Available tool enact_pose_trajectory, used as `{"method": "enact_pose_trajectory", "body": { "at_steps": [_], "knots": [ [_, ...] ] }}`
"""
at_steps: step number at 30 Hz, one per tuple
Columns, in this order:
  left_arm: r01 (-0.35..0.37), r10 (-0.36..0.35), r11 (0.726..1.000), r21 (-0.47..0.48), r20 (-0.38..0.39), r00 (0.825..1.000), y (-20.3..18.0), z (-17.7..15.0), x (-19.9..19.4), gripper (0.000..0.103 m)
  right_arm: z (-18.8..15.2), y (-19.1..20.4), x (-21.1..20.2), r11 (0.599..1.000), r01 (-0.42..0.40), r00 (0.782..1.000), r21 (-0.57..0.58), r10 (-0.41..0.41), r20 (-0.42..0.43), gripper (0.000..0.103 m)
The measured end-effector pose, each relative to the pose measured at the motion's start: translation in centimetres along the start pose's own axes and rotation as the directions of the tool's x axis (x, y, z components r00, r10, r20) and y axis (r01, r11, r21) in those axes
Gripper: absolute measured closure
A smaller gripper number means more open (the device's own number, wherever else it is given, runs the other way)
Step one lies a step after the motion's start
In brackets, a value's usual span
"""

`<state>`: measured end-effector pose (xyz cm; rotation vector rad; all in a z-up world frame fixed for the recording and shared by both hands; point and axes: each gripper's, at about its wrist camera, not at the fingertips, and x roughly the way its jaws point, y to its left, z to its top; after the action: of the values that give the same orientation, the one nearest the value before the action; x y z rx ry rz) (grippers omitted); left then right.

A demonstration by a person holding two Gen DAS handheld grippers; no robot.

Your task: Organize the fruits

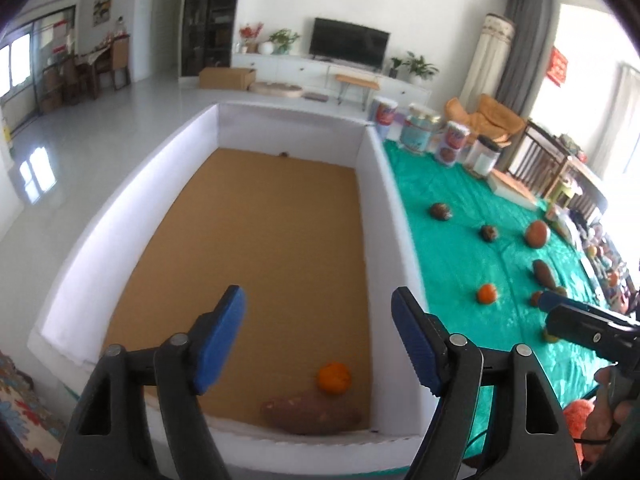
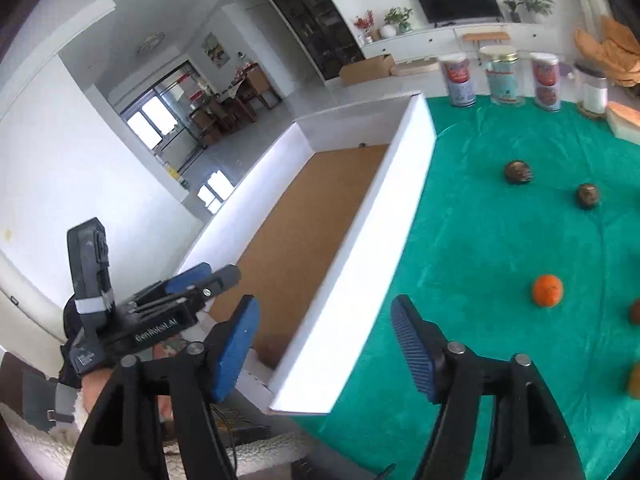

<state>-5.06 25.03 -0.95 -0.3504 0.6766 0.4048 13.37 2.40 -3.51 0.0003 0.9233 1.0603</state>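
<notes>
I see a white-walled box [image 1: 384,184] with a flat brown cardboard floor, holding a round dimpled orange [image 1: 334,377] beside a rough, oblong sweet potato [image 1: 310,412] partly cut off by the box's near wall. My left gripper [image 1: 318,340] and right gripper [image 2: 324,344] both have jaws apart, empty.

White-walled box [image 1: 384,184] with tan floor, green cloth [image 1: 460,240], orange fruit [image 1: 334,377], perhaps reddish-brown sweet potato [image 1: 312,412]

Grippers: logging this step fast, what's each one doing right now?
Left gripper: open, holding nothing, above the box with an orange inside.
Right gripper: open, holding nothing, over the box's edge.
</notes>
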Motion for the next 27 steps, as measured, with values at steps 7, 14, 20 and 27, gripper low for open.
{"method": "enact_pose_trajectory", "body": {
  "at_steps": [7, 14, 20, 27],
  "knots": [
    [-0.056, 0.047, 0.953, 0.298, 0.035, 0.998, -7.9, -1.6, 3.7, 0.019, -8.0, -10.0, -9.1, 0.92, 0.365, 0.92, 0.144, -0.38, 0.096, 0.024],
    [-0.163, 0.171, 0.921, 0.354, 0.009, 0.985, -7.9, -3.0, 4.9, 0.019, -12.8, -14.2, -14.2, 0.827, 0.483, 0.841, 0.288, -0.53, 0.112, 0.024],
    [-0.187, 0.192, 0.933, 0.306, 0.013, 0.981, -7.1, -3.0, 4.3, 0.019, -12.1, -14.7, -13.4, 0.816, 0.516, 0.823, 0.259, -0.556, 0.113, 0.024],
    [-0.053, -0.011, 0.958, 0.28, 0.222, 0.975, -12.5, -2.8, -1.1, 0.011, -12.2, -14.6, -13.8, 0.714, 0.675, 0.703, 0.186, -0.699, 0.133, 0.018]
  ]
}}
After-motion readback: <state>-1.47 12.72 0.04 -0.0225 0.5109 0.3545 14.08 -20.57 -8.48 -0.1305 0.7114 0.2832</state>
